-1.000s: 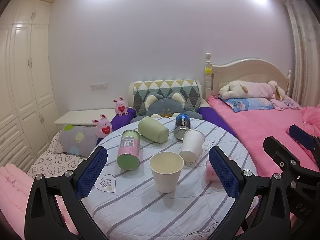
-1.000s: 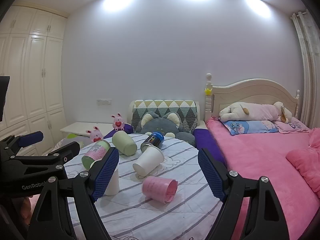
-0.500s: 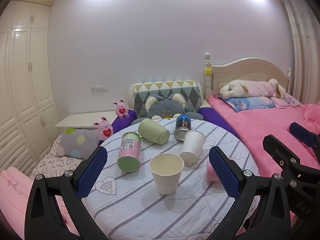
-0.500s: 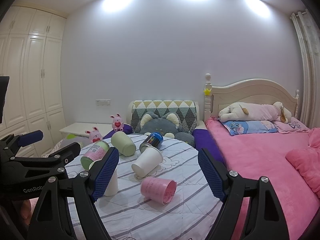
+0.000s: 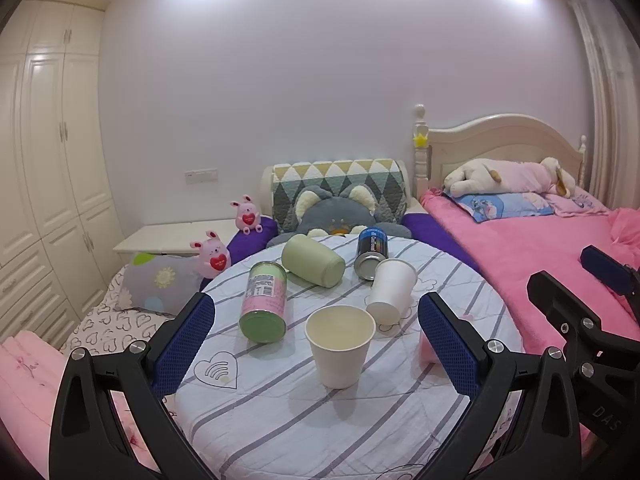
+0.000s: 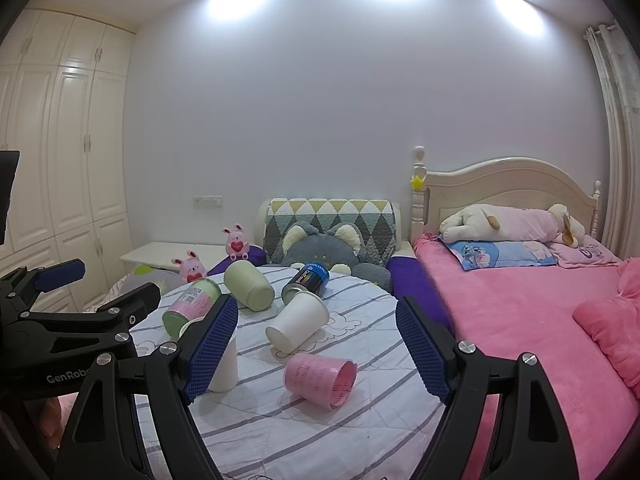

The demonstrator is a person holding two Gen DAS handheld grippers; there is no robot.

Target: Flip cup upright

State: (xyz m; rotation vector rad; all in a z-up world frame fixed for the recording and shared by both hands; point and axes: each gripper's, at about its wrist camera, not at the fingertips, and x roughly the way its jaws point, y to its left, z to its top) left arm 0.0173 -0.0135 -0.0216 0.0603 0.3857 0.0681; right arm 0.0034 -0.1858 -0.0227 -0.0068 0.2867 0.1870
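A white paper cup [image 5: 340, 344] stands upright on the round striped table [image 5: 280, 420], between the fingers of my open, empty left gripper [image 5: 316, 344]. A second white paper cup [image 5: 390, 291] [image 6: 298, 320] lies on its side behind it. A pink cup [image 6: 320, 377] lies on its side, mouth to the right, just ahead of my open, empty right gripper [image 6: 316, 352]; in the left wrist view it is mostly hidden behind the right finger. A green cup [image 5: 313, 261] [image 6: 249, 285] lies on its side further back.
A pink-and-green can [image 5: 264, 307] and a blue can [image 5: 370, 252] lie on the table. Behind it are a grey plush cushion [image 5: 336, 216] and pink bunny toys [image 5: 212, 254]. A pink bed [image 6: 520, 320] is on the right, a white wardrobe [image 5: 48, 160] on the left.
Both grippers have drifted slightly; the views shift a little. No object on the table has moved.
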